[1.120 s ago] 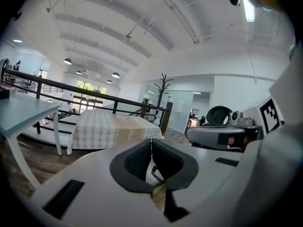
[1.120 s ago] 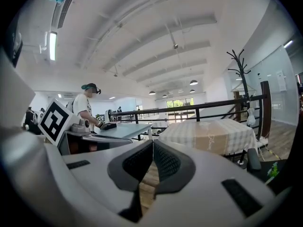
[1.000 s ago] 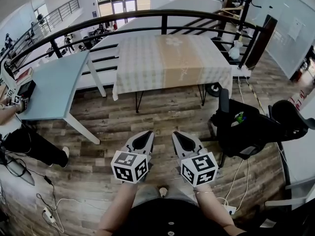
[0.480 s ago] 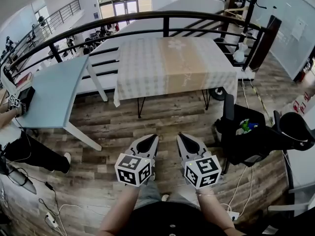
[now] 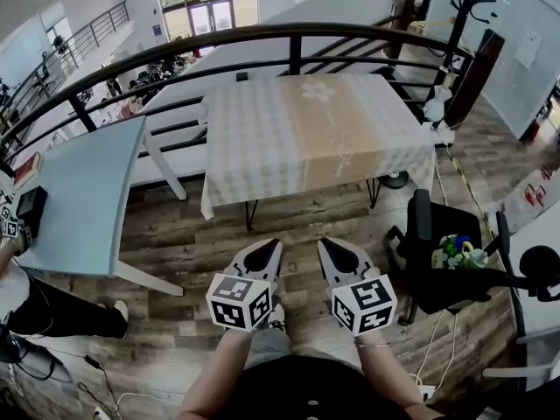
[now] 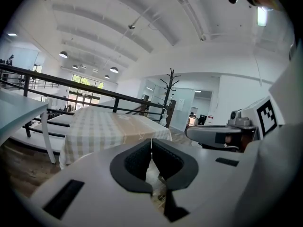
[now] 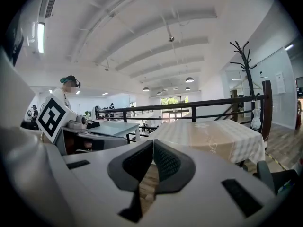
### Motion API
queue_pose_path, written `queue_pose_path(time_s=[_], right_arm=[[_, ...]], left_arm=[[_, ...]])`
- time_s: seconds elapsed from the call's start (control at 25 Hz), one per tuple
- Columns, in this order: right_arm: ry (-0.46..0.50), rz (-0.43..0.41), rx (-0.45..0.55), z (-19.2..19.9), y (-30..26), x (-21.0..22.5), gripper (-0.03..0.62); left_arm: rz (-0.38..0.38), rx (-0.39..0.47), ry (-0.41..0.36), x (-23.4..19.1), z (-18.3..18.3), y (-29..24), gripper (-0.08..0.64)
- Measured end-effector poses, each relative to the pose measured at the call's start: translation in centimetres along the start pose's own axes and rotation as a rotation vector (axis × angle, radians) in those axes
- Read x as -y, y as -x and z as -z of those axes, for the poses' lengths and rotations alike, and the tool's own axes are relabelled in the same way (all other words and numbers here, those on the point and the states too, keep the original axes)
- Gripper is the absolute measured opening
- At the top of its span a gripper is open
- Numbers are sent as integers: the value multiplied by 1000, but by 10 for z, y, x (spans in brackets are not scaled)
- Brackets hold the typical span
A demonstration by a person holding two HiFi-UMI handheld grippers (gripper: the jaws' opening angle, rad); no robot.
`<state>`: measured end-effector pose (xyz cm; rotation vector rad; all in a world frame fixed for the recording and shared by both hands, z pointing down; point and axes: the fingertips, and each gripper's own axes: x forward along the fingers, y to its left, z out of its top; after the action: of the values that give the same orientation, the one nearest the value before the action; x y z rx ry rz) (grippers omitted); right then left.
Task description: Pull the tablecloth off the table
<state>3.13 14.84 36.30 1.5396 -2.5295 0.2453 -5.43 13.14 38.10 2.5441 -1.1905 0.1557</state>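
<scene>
Tablecloth: the cream-and-tan checked fabric tablecloth (image 5: 315, 129) lies spread over the rectangular table with thin dark legs (image 5: 249, 210). Its hems hang past the near edge and both ends.
Position: the table stands beside the curved black metal railing (image 5: 289, 33), well ahead of both grippers, with bare brown wood-plank floor (image 5: 188, 243) between.
Cloth feel: probably soft and pliant. The checks flank a plain tan centre band, and the near-left corner droops in a loose point.
Left gripper: the grey plastic left gripper (image 5: 263, 248) has its dark ribbed pads pressed together on nothing.
Right gripper: the matching right gripper (image 5: 333, 248) likewise has its pads pressed together and carries nothing.
Why held so: both sit low and side by side at waist level, tips aimed at the table. That looks like a carrying posture, since no hem is within reach.
Stage: pulling not begun.
Neighbours: a pale blue table (image 5: 79, 182) stands left, and a black office chair (image 5: 437, 269) sits near the table's right end.
</scene>
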Motion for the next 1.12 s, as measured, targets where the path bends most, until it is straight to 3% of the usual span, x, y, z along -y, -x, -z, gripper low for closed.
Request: queue_pose_path(time_s=[0.28,0.64,1.12], right_arm=[[1,46,-7,-20,-74,17,27],[-37,77,-56,-14,-117,30,28],[-13,79,-85,-14,-159,80,28]], left_arm=[[51,-14,-12,-59,-30,-45,18],[110,-74,-15,-85,-29,-80,20],[71,-92,25,-113,-31,-134,18]])
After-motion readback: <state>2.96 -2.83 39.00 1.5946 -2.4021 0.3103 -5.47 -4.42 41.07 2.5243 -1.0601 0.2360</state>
